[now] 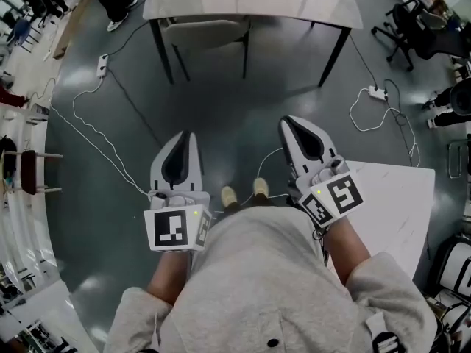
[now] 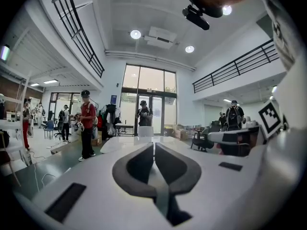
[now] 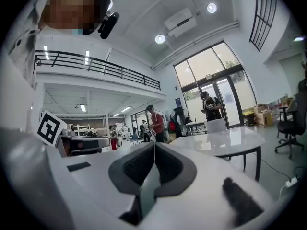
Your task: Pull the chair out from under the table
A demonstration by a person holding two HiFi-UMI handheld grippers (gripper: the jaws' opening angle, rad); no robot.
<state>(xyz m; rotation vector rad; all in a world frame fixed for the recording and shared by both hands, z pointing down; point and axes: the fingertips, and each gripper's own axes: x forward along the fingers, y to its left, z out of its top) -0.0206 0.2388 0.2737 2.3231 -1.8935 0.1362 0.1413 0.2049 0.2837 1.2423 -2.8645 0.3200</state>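
Note:
A white table (image 1: 250, 6) on black legs stands ahead of me at the top of the head view. A pale chair (image 1: 206, 31) is tucked under its left half, with only the backrest showing. My left gripper (image 1: 187, 134) and right gripper (image 1: 288, 122) hover side by side over the grey floor, well short of the table. Both are shut with nothing between the jaws. The left gripper view shows its shut tips (image 2: 153, 145) aimed at the tabletop (image 2: 120, 143) and the chair back (image 2: 145, 131). In the right gripper view the shut tips (image 3: 154, 145) sit left of the table (image 3: 225, 140) and chair (image 3: 216, 125).
White power strips with cables lie on the floor at left (image 1: 103, 65) and right (image 1: 377, 92). A second white table (image 1: 397, 204) is close at my right. A black office chair (image 1: 412, 28) stands at the back right. Several people (image 2: 87, 123) stand beyond the table.

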